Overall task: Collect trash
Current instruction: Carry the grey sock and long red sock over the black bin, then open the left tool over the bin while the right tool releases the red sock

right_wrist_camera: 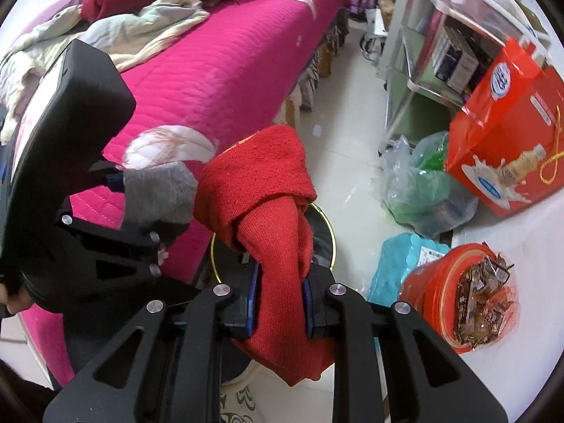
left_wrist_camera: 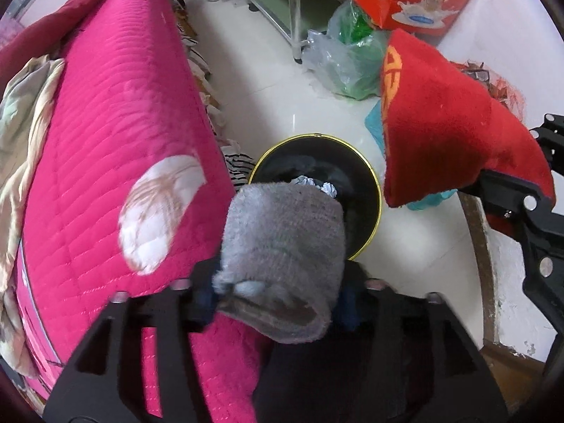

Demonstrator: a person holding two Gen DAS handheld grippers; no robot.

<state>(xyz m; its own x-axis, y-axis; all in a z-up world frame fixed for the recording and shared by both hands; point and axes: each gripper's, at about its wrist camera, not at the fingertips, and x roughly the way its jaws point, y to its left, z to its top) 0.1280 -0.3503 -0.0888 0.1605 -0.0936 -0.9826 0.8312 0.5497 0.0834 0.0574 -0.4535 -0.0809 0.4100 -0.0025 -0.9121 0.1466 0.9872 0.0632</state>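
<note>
My left gripper (left_wrist_camera: 278, 296) is shut on a grey sock (left_wrist_camera: 282, 246) and holds it above the near rim of a black trash bin with a yellow rim (left_wrist_camera: 366, 197). Crumpled foil (left_wrist_camera: 326, 187) lies in the bin. My right gripper (right_wrist_camera: 280, 303) is shut on a red sock (right_wrist_camera: 268, 208) and holds it over the same bin (right_wrist_camera: 326, 232). The red sock (left_wrist_camera: 444, 120) hangs at the right of the left wrist view, and the left gripper with the grey sock (right_wrist_camera: 158, 190) shows at the left of the right wrist view.
A bed with a pink quilted cover (left_wrist_camera: 112, 141) runs along the left, close to the bin. Plastic bags (right_wrist_camera: 423, 183), a red gift box (right_wrist_camera: 507, 134), a red bag of wrappers (right_wrist_camera: 465, 299) and a metal shelf (right_wrist_camera: 416, 70) stand at the right on the white tiled floor (left_wrist_camera: 268, 88).
</note>
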